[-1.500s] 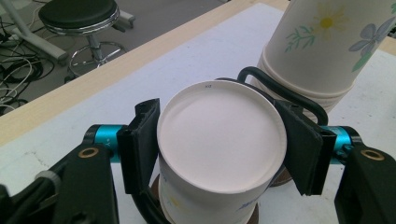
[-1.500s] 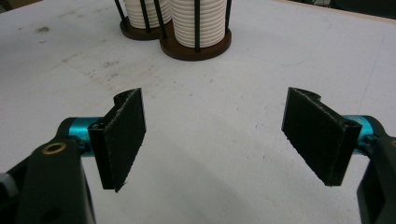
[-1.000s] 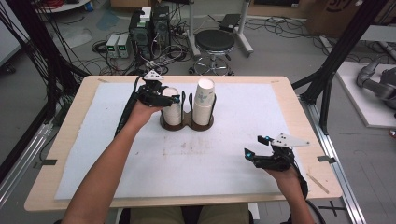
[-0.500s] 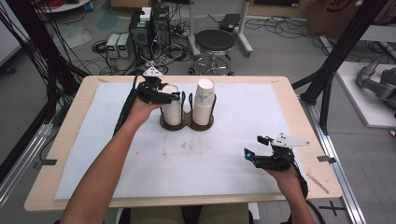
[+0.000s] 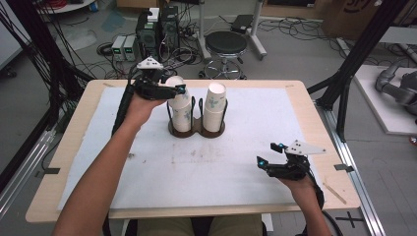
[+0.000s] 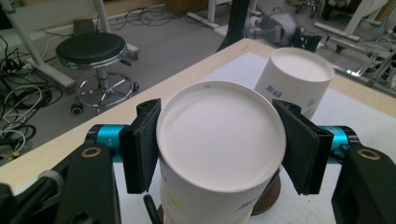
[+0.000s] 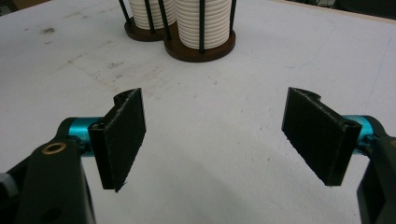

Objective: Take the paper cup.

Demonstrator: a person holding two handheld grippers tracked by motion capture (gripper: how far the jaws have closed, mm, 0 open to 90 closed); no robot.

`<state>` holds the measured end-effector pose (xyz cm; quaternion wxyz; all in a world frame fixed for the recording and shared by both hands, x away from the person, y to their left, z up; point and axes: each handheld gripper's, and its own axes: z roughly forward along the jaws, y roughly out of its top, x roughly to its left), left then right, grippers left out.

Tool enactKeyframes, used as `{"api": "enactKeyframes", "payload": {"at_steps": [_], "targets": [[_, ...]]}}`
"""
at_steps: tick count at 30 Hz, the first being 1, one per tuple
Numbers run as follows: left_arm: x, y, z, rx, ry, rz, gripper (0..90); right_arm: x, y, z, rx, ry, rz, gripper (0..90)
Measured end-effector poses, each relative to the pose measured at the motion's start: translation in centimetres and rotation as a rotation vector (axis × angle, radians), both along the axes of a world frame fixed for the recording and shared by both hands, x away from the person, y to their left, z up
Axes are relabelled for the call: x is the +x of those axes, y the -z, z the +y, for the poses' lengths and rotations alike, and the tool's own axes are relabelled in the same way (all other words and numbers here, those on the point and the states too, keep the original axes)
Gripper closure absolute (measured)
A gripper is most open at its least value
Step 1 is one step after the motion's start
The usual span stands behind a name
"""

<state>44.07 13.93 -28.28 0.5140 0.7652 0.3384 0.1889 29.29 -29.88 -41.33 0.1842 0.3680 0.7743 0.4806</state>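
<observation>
Jaws of left gripper (image 6: pixel 219 149) have just been closing and now clamp the top white paper cup (image 6: pixel 219 144) of the left stack, lifted partway off it in the dark two-slot wire holder (image 5: pixel 196 129). Grasp done; full pull-off & placing left. Right gripper (image 7: pixel 219 140) jaws wide, empty, over white tabletop (image 5: pixel 221 172), holder well ahead.

We find bare table (image 5: pixel 147 182) all round the cup rack (image 5: pixel 196 129), whose two cup stacks (image 5: pixel 215 105) block the middle

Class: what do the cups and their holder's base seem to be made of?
Cups: paper, it seems; matt white, rolled rims, faint print, nested in stacks. Holder base: probably dark brown wood with a smooth finish, though plastic is possible; its thin black uprights look like metal rods.
</observation>
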Motion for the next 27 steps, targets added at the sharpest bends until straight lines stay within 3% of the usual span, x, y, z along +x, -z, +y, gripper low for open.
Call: {"api": "enactKeyframes", "payload": {"at_steps": [2, 12, 15, 27], "targets": [[-0.8, -0.7, 0.8, -0.042, 0.011, -0.01, 36.3, 0.0, 0.0, 0.1, -0.002, -0.002, -0.002, 22.2], [-4.1, -2.0, 2.8, -0.102, 0.054, -0.039, 36.6, 0.1, -0.1, 0.3, 0.001, -0.012, -0.002, 22.2], [-5.7, -1.6, 3.7, -0.134, 0.071, -0.049, 36.6, 0.2, -0.2, 0.5, 0.002, -0.021, -0.003, 22.2], [-8.5, 1.0, 3.8, -0.165, 0.143, -0.055, 36.6, 0.5, -0.5, 1.6, 0.008, -0.063, -0.013, 21.7]]}}
